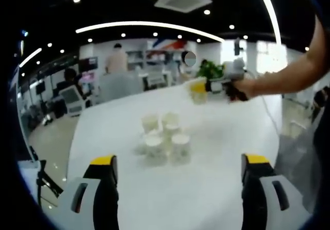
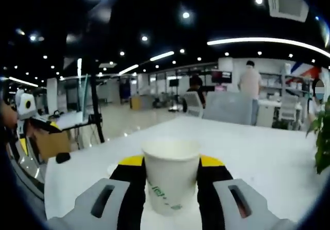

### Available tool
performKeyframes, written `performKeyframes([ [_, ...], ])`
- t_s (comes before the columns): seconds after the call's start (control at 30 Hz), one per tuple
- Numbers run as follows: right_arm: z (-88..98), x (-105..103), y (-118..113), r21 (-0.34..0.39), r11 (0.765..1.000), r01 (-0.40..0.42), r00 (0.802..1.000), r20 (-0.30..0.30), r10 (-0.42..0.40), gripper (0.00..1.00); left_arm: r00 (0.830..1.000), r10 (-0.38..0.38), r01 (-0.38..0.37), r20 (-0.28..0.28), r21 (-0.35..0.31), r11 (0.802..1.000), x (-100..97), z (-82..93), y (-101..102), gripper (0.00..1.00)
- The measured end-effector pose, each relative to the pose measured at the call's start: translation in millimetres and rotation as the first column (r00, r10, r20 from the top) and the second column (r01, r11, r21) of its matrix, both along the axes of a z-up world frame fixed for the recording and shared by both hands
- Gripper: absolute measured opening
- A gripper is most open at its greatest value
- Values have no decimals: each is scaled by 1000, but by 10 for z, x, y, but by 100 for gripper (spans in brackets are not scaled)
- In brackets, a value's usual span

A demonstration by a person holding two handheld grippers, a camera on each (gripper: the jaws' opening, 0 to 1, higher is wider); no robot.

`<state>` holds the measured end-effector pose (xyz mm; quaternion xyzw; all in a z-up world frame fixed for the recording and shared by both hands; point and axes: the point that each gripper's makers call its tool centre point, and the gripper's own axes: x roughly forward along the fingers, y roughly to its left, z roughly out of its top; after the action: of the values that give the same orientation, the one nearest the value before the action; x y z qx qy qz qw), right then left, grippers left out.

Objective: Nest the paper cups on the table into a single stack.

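Note:
Several white paper cups [image 1: 164,135] stand close together in the middle of the white table [image 1: 216,152], ahead of my left gripper [image 1: 178,170], whose jaws stand wide apart and hold nothing. Farther off at the right, a person's arm holds my right gripper [image 1: 198,92] above the table, with a white cup [image 1: 197,91] in it. In the right gripper view the jaws of my right gripper [image 2: 171,168] press both sides of an upright white paper cup [image 2: 170,181] with green print, lifted over the table [image 2: 258,152].
The table's left edge [image 1: 77,137] drops to an office floor with desks, chairs and people far behind. A green plant [image 2: 322,137] stands at the right. A black tripod [image 2: 96,111] rises beyond the table's near left corner.

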<state>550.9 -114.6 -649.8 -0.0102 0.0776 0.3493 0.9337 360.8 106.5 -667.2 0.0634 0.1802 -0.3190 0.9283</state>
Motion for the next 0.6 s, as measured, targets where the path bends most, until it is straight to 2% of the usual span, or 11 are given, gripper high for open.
performKeyframes([
  [0.6,85,-222,-20,18,1000,-6,1000,11,6,35,1000,-6,6,-3,6,1000,-83,34,-53,99],
])
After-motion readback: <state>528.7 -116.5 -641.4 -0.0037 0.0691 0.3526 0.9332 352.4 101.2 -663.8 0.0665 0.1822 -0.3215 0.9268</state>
